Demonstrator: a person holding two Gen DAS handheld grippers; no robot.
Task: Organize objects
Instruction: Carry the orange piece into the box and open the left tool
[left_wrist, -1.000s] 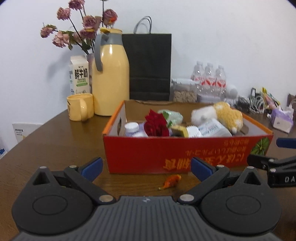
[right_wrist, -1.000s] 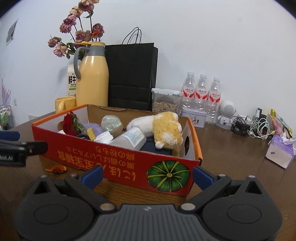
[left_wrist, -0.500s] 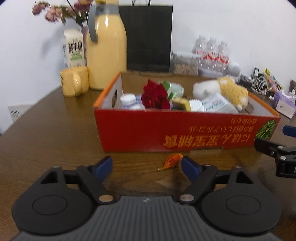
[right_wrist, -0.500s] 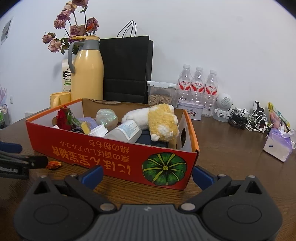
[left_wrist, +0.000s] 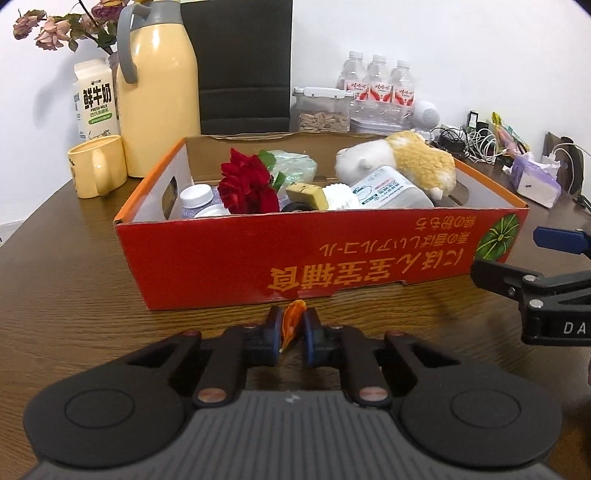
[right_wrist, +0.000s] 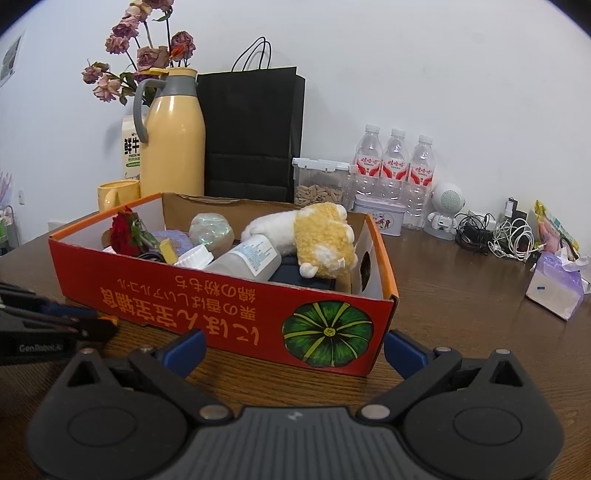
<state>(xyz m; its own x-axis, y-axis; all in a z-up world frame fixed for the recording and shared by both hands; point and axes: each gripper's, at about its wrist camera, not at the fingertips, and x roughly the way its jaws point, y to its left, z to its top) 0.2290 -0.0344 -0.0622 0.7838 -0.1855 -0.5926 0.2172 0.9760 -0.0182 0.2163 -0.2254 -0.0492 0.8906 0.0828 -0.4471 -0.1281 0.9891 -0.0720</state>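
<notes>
A red cardboard box (left_wrist: 317, 254) stands on the wooden table and holds a red rose (left_wrist: 247, 184), a plush toy (left_wrist: 406, 162), bottles and other small items. My left gripper (left_wrist: 293, 326) is shut on a small orange petal (left_wrist: 291, 317) right in front of the box, low over the table. My right gripper (right_wrist: 293, 349) is open and empty, in front of the box's right corner (right_wrist: 328, 332). The left gripper's fingers (right_wrist: 85, 326) show at the left of the right wrist view; the right gripper (left_wrist: 517, 273) shows at the right of the left wrist view.
Behind the box stand a yellow thermos (left_wrist: 159, 88), a yellow mug (left_wrist: 98, 170), a milk carton (left_wrist: 96, 107), a black paper bag (left_wrist: 240, 62), a snack container (left_wrist: 325, 110), water bottles (left_wrist: 380, 85), cables (right_wrist: 495, 236) and a tissue pack (right_wrist: 557, 284).
My left gripper moved forward and down to the orange petal and closed on it. The right gripper drew slightly closer to the box and stayed open.
</notes>
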